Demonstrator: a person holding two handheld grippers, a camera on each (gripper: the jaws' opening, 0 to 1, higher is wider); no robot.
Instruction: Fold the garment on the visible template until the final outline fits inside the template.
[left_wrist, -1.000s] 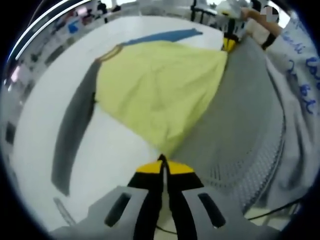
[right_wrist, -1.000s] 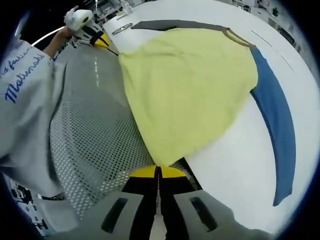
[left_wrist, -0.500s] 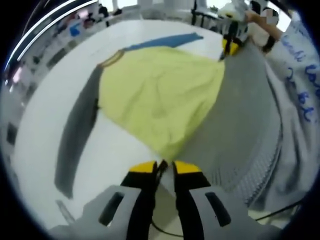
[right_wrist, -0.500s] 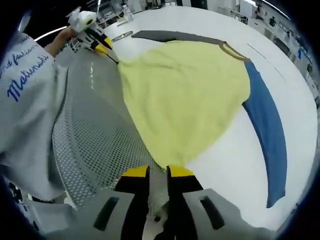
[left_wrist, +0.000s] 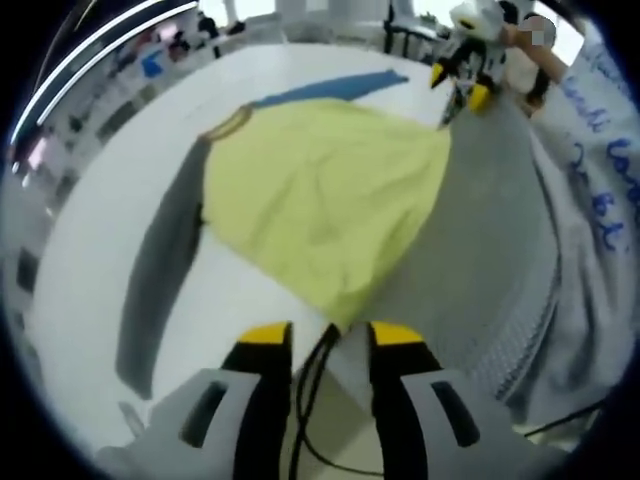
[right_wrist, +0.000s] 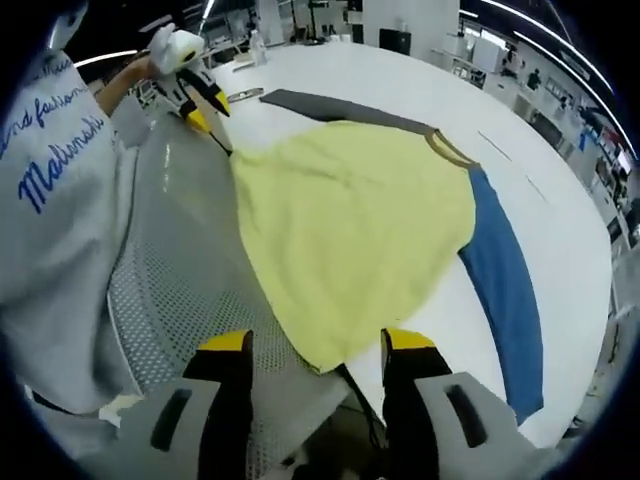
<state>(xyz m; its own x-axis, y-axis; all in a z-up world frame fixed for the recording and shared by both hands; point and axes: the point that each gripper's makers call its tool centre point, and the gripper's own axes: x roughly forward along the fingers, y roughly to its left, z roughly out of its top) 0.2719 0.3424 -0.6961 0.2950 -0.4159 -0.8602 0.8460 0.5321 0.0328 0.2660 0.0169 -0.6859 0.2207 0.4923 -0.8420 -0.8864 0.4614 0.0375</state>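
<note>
A shirt with a yellow body (left_wrist: 320, 205) lies spread flat on the white table (left_wrist: 90, 220), its grey sleeve (left_wrist: 160, 270) out on one side and its blue sleeve (left_wrist: 330, 85) on the other. Its hem meets a grey perforated mat (left_wrist: 480, 230). My left gripper (left_wrist: 330, 340) stands open just short of one hem corner, nothing between its jaws. In the right gripper view the same yellow body (right_wrist: 350, 225), blue sleeve (right_wrist: 500, 290), grey sleeve (right_wrist: 340, 108) and mat (right_wrist: 180, 260) show. My right gripper (right_wrist: 318, 345) is open just short of the other hem corner.
The right gripper (left_wrist: 465, 70) appears far off in the left gripper view, the left gripper (right_wrist: 190, 85) far off in the right gripper view. A person's grey sleeve with blue lettering (right_wrist: 50, 170) hangs over the mat. A black cable (left_wrist: 310, 400) runs below my left jaws.
Both grippers were shut on the shirt's hem corners a second ago. They have opened, let the hem drop, and drawn back a little.
</note>
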